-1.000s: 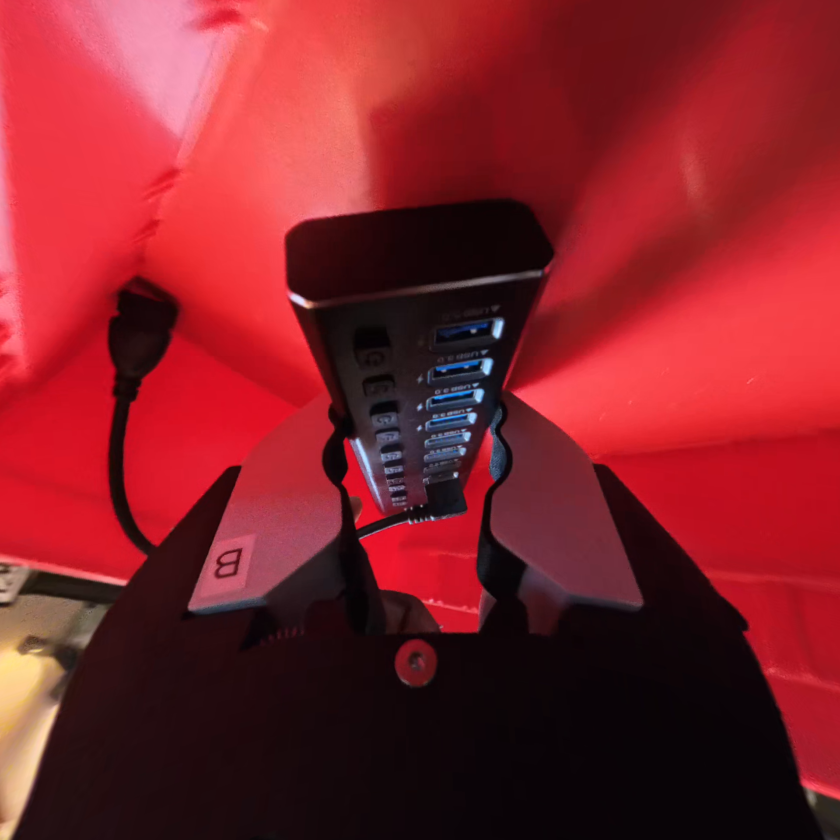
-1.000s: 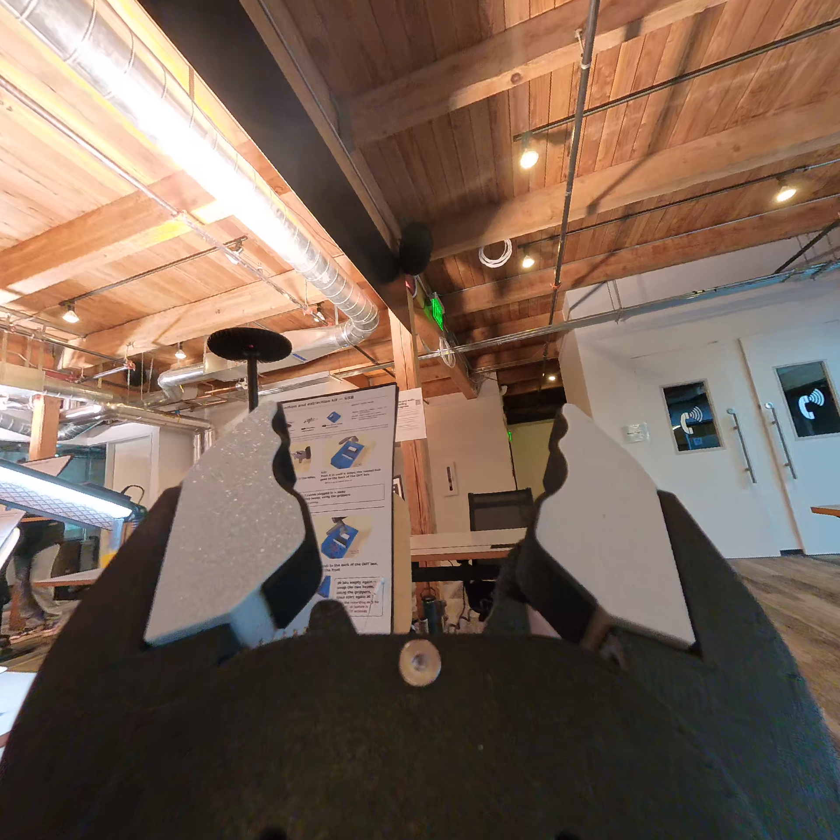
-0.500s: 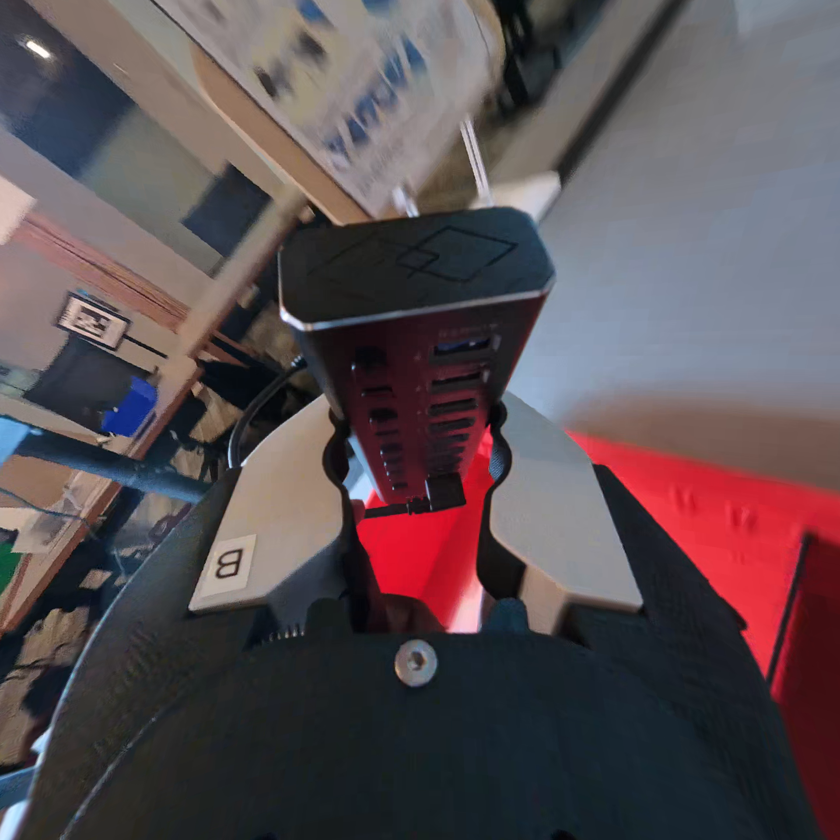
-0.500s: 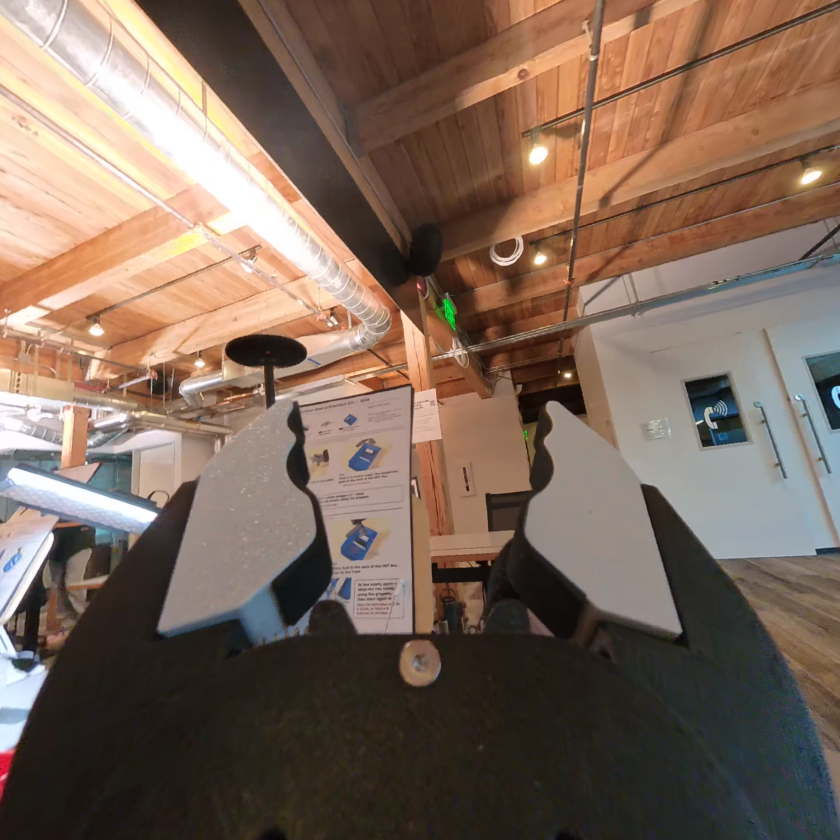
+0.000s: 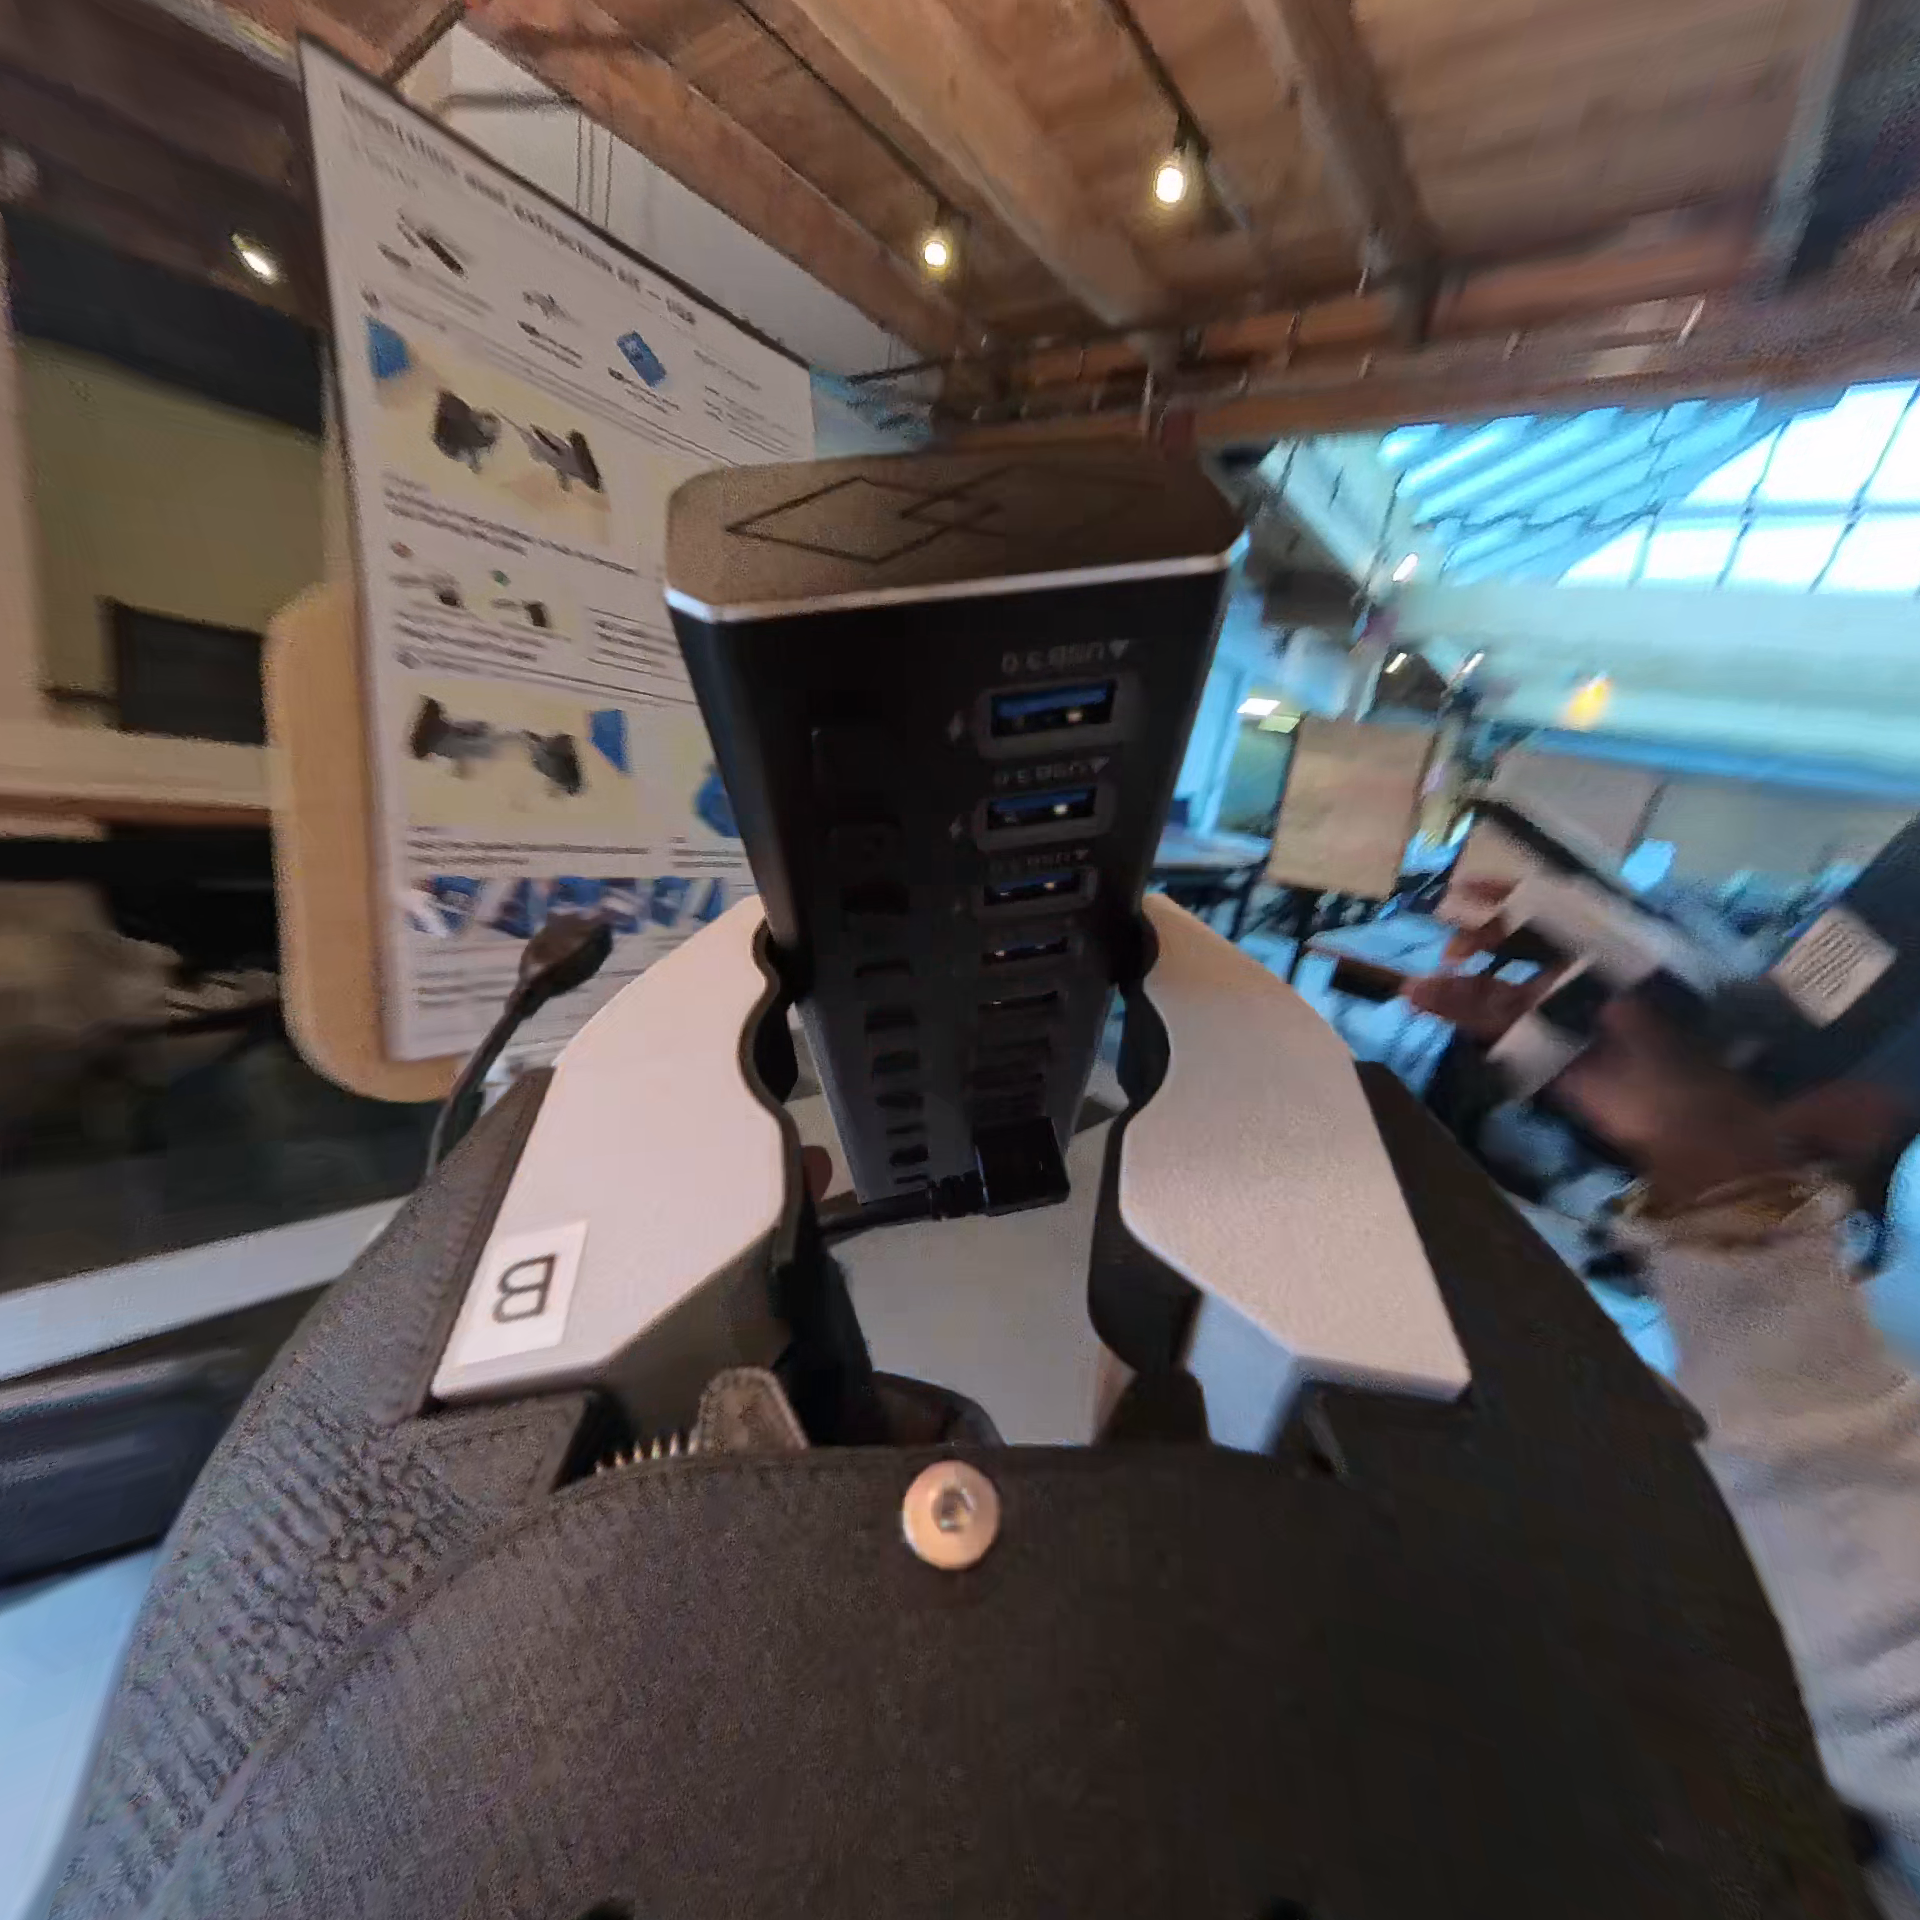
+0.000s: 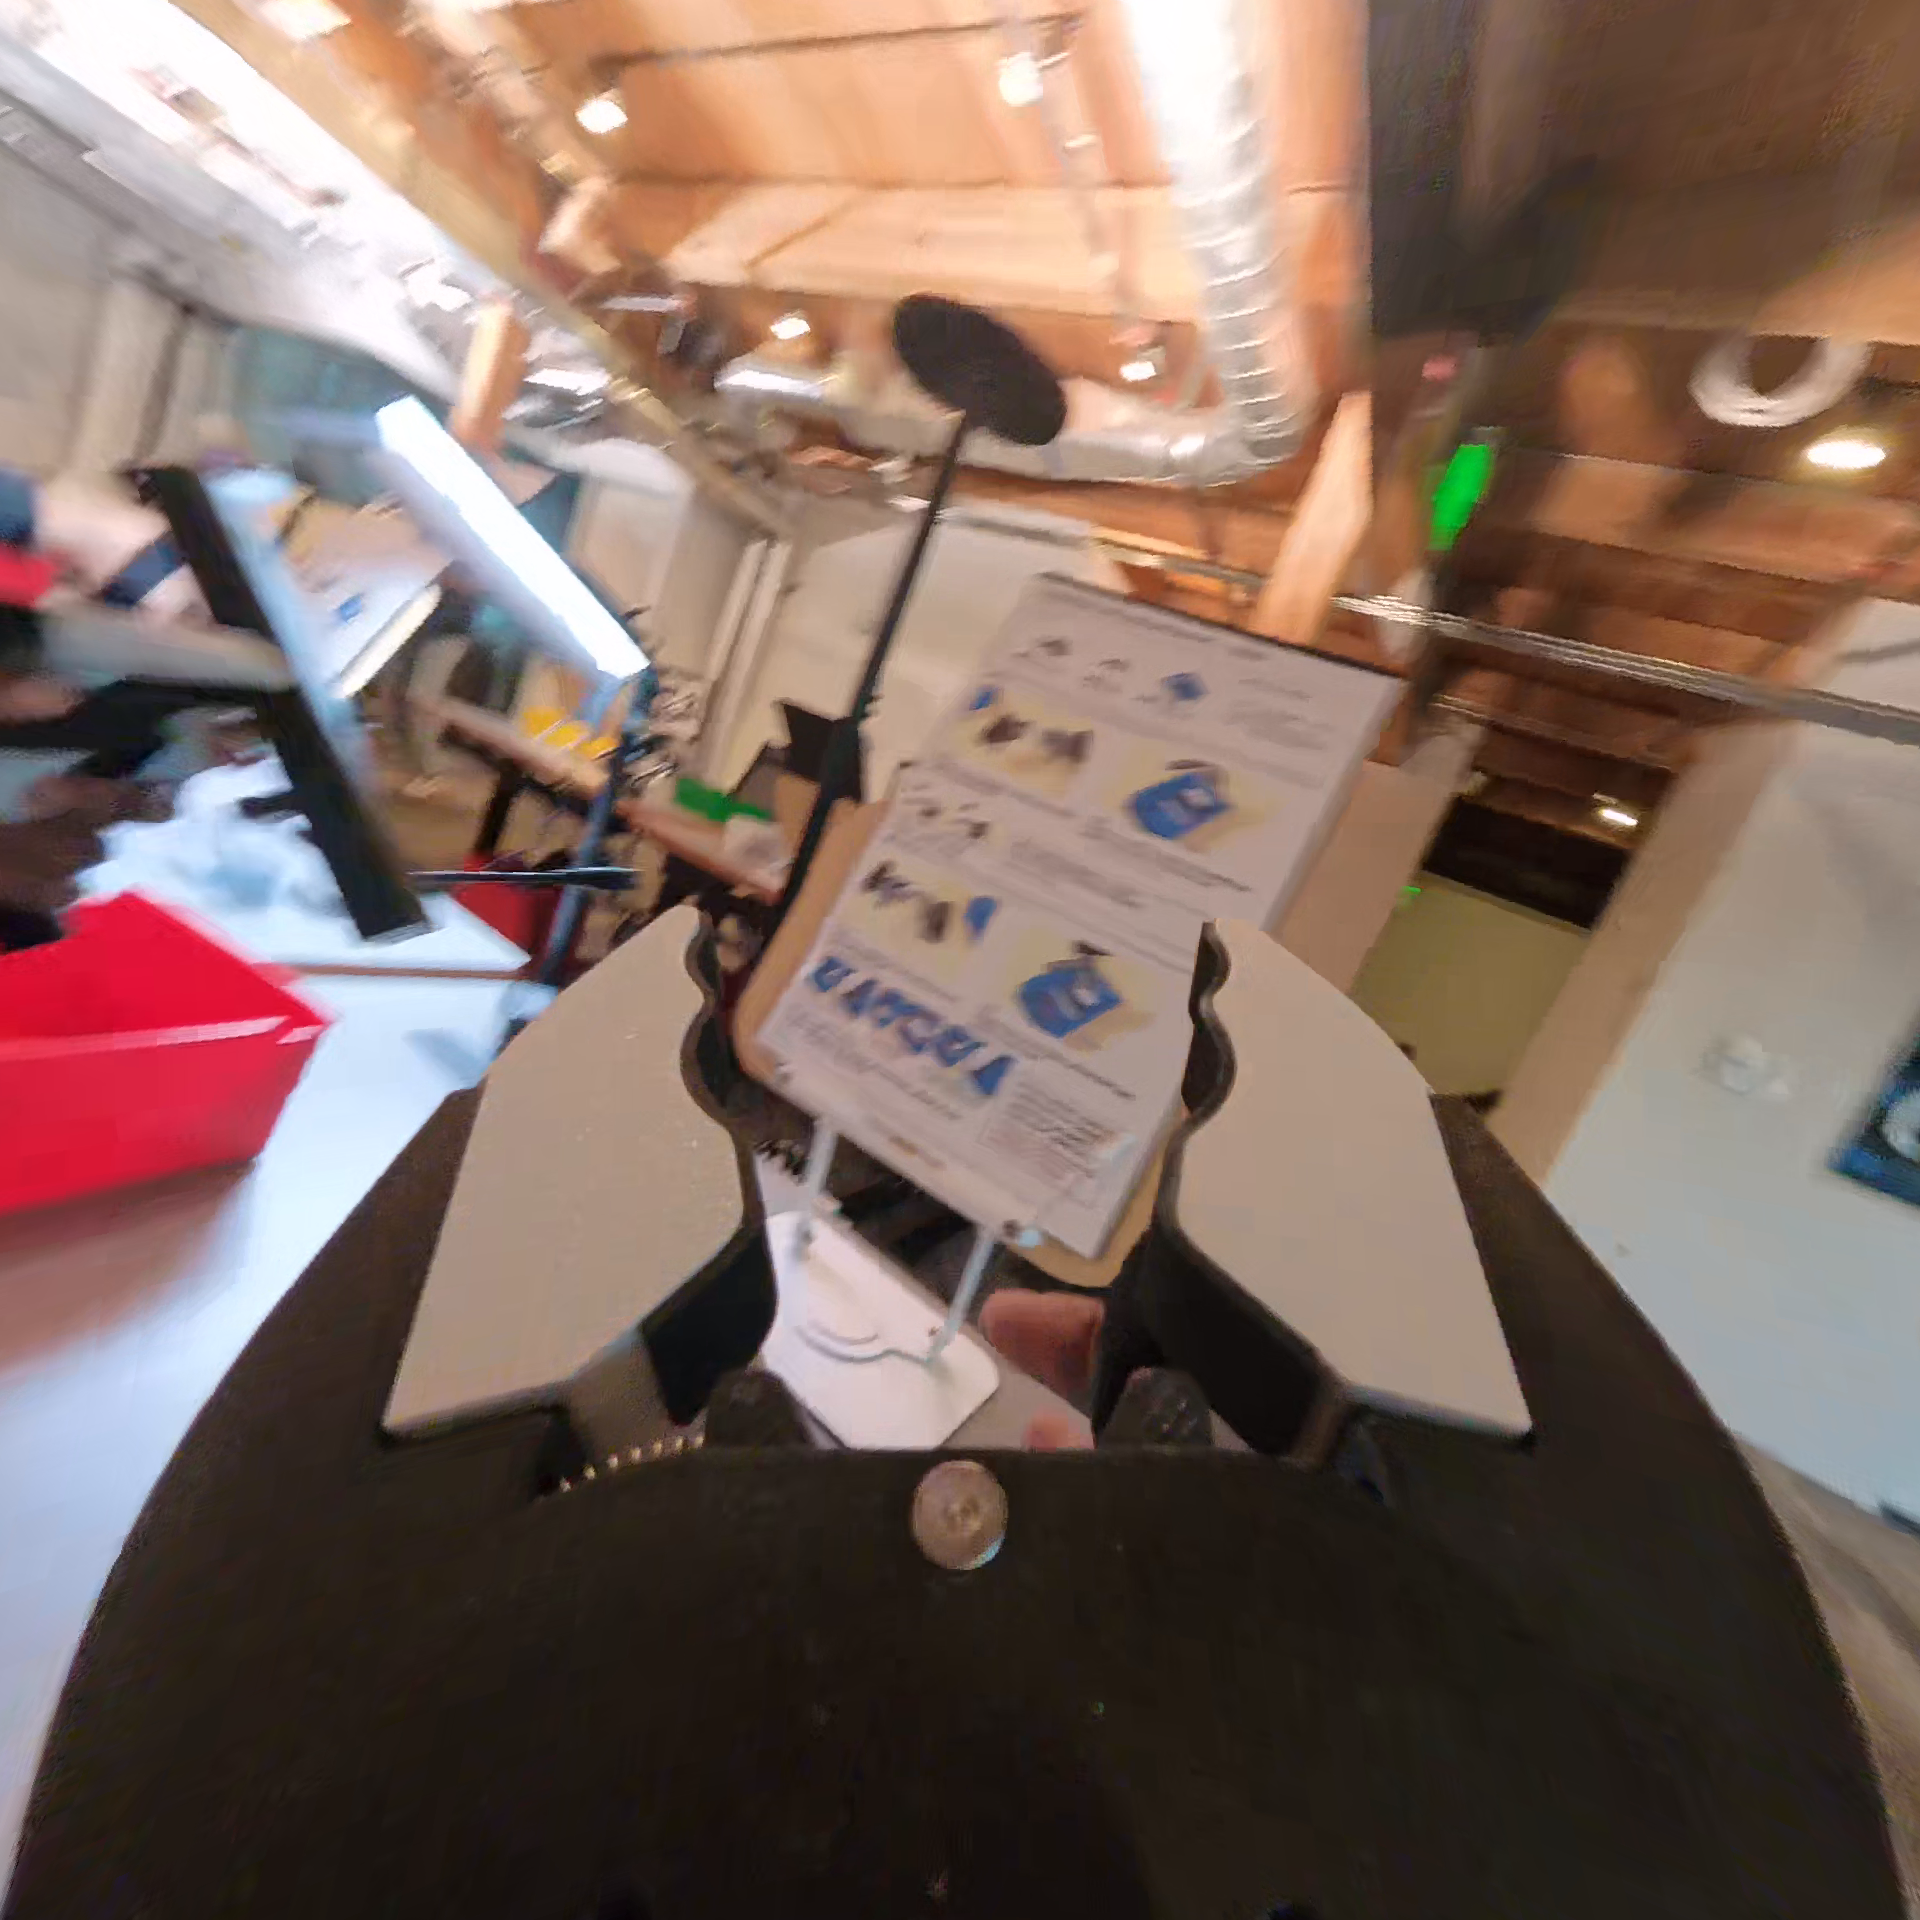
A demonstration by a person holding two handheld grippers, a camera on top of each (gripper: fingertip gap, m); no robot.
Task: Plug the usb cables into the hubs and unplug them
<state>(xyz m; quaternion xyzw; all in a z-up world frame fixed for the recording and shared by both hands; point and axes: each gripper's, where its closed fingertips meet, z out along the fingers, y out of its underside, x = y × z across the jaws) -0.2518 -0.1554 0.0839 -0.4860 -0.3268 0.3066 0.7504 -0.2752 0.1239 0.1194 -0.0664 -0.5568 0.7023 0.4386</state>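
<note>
The left gripper (image 5: 956, 1013) is clamped on the tall black multi-port USB hub (image 5: 940, 810), held upright, a black cable plug (image 5: 1016, 1169) seated in its lowest port. The right gripper (image 6: 951, 1023) stands apart and empty above the white bench (image 6: 208, 1309), facing a printed instruction sheet (image 6: 1081, 894).

Lifted clear of the red bin, the hub (image 5: 940, 831) now stands before an instruction sheet (image 5: 540, 582); the empty right tool (image 6: 951, 997) has apparently swung downward.

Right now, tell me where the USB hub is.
In the left wrist view, the black USB hub stands centre frame, clamped between the left gripper fingers, with the instruction sheet behind it on the left.
</note>
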